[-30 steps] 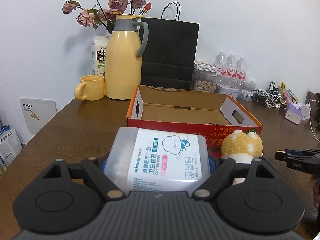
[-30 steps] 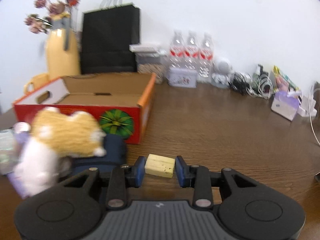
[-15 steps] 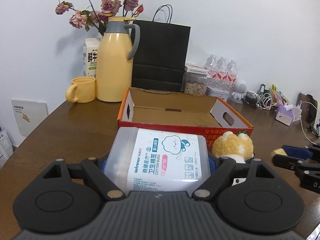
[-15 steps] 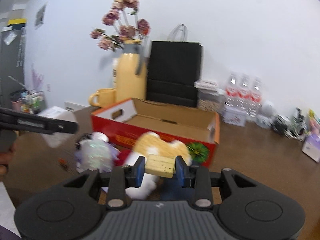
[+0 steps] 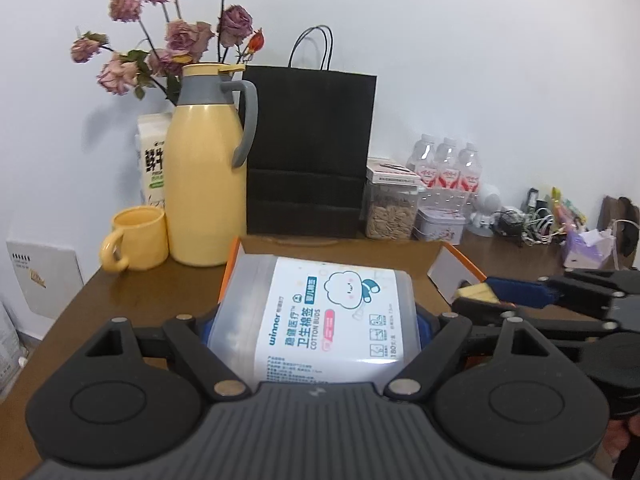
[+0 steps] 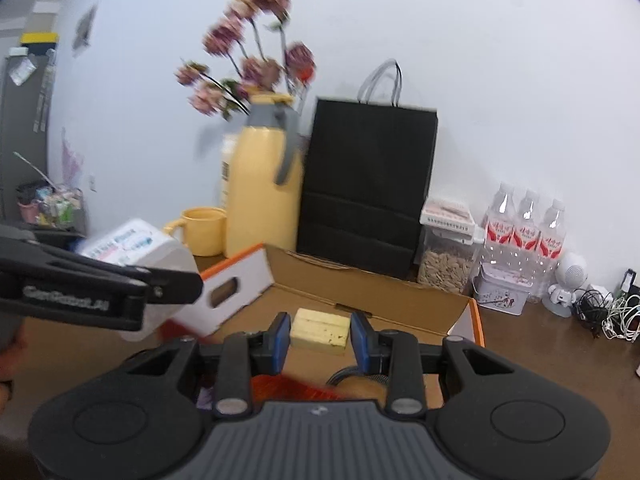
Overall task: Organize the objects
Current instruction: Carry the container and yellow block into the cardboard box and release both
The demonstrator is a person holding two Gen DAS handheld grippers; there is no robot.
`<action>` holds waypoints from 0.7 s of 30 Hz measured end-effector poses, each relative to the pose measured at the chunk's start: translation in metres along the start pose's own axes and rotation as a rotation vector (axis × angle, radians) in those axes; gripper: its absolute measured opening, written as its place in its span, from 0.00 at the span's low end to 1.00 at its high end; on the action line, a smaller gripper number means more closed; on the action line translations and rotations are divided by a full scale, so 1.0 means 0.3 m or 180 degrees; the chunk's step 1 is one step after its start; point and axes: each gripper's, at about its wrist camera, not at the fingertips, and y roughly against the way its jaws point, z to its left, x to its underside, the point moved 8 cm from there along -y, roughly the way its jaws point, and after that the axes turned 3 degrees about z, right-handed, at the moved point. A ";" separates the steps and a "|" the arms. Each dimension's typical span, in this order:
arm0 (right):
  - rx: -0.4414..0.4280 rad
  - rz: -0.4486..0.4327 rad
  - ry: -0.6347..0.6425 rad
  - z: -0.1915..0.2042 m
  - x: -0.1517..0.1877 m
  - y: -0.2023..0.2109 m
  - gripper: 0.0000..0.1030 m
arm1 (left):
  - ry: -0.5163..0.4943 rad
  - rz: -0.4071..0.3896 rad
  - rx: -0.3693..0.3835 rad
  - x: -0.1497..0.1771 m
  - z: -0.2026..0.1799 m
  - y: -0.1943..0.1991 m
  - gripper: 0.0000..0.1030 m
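Clamping a clear plastic box of cotton buds, the left gripper has its fingers spread wide and pressed against the box's two sides, so the box is carried in the air over the near left corner of the open cardboard box. In the right wrist view the same cotton-bud box sits at the far left, just beside the cardboard box's white end flap with its handle hole.

The right gripper has its fingers drawn in on a small pale yellow block, pinching it from both sides. The block hangs above the brown floor of the cardboard box, toward its near edge. From the left wrist view the right gripper comes in from the right, the yellow block showing at its tip over the box's right end.

Behind the cardboard box, along the bench's far edge by the wall, stand a yellow mug, a tall yellow thermos jug with dried roses behind it, and a black paper bag. Right of the bag are a clear jar of seeds, a small tin, three water bottles, then a tangle of cables toward the far right corner.
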 end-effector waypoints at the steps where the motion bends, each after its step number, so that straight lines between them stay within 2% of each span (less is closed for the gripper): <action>1: 0.0027 0.0067 -0.0006 -0.017 -0.012 -0.046 0.30 | -0.0023 0.0029 -0.0005 -0.025 -0.002 -0.037 0.82; 6: 0.0225 0.0348 -0.0048 -0.122 -0.040 -0.261 0.30 | -0.0146 0.0228 -0.0140 -0.100 -0.013 -0.226 0.82; 11: 0.0274 0.0764 -0.0186 -0.209 -0.005 -0.446 0.30 | -0.0099 0.0587 -0.0225 -0.114 -0.002 -0.429 0.82; 17: 0.0368 0.1049 -0.0258 -0.260 0.027 -0.557 0.31 | -0.0120 0.1035 -0.0335 -0.072 0.005 -0.618 0.82; 21: 0.0363 0.1163 -0.0270 -0.268 0.040 -0.585 0.31 | -0.0126 0.1141 -0.0382 -0.052 0.011 -0.669 0.82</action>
